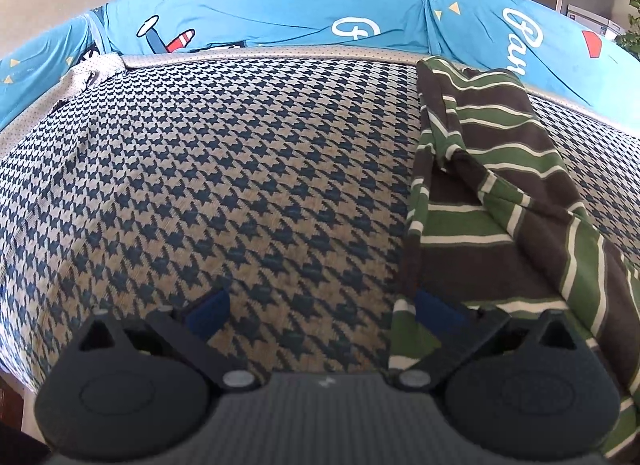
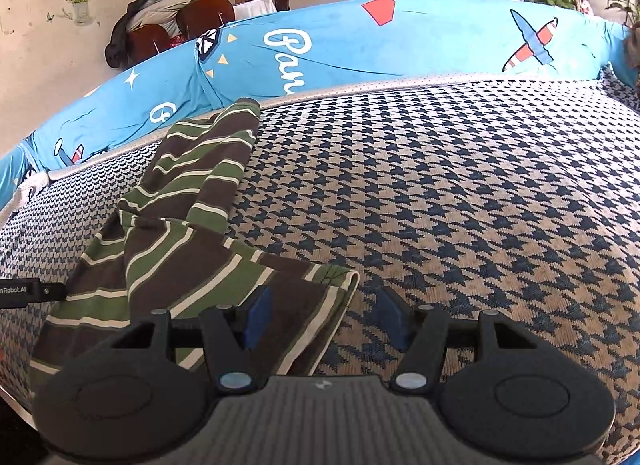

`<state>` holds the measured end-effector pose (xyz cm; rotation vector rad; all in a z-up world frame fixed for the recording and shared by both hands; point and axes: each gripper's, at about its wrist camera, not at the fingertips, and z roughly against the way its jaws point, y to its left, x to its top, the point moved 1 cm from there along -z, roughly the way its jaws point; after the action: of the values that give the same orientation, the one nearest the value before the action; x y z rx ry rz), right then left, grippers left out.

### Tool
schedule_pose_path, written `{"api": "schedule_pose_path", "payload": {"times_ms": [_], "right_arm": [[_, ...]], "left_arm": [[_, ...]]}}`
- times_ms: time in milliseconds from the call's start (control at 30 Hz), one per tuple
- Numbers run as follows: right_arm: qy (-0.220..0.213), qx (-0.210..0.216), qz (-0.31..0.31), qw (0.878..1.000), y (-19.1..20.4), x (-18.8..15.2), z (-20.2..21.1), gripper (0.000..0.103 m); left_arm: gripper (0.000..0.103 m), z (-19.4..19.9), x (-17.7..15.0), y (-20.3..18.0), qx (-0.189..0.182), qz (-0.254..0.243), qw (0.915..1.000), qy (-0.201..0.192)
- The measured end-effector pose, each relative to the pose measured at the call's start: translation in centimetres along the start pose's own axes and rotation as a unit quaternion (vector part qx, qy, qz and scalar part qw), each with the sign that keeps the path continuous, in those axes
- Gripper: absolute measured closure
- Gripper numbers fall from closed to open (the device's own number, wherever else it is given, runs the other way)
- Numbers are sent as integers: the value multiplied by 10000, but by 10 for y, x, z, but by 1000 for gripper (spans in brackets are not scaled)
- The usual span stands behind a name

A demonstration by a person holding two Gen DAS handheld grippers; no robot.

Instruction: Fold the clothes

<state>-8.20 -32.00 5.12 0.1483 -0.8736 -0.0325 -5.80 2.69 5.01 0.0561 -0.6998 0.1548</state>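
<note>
Shirt, striped green and brown, lies rumpled on the houndstooth seat, at three o'clock of the left gripper and nine o'clock of the right gripper, both with jaws apart, clamping nothing

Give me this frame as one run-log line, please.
step: fold clothes, no grasp | striped garment: partly folded on checked cover | left gripper: open, at its near edge | right gripper: open, empty
</note>
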Motion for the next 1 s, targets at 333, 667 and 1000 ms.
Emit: {"api": "schedule_pose_path", "payload": {"times_ms": [333, 667, 1000], "right_arm": [[-94, -51, 231, 9997, 3, 0, -10, 79], [-162, 229, 270, 9992, 12, 3, -4, 93], [-459, 1619, 62, 9857, 52, 9, 37, 93]], "left_arm": [[0, -1, 0, -1, -8, 6, 10000, -1], [0, 1, -2, -1, 2, -4, 10000, -35], [0, 4, -4, 4, -1, 76, 10000, -36]]}}
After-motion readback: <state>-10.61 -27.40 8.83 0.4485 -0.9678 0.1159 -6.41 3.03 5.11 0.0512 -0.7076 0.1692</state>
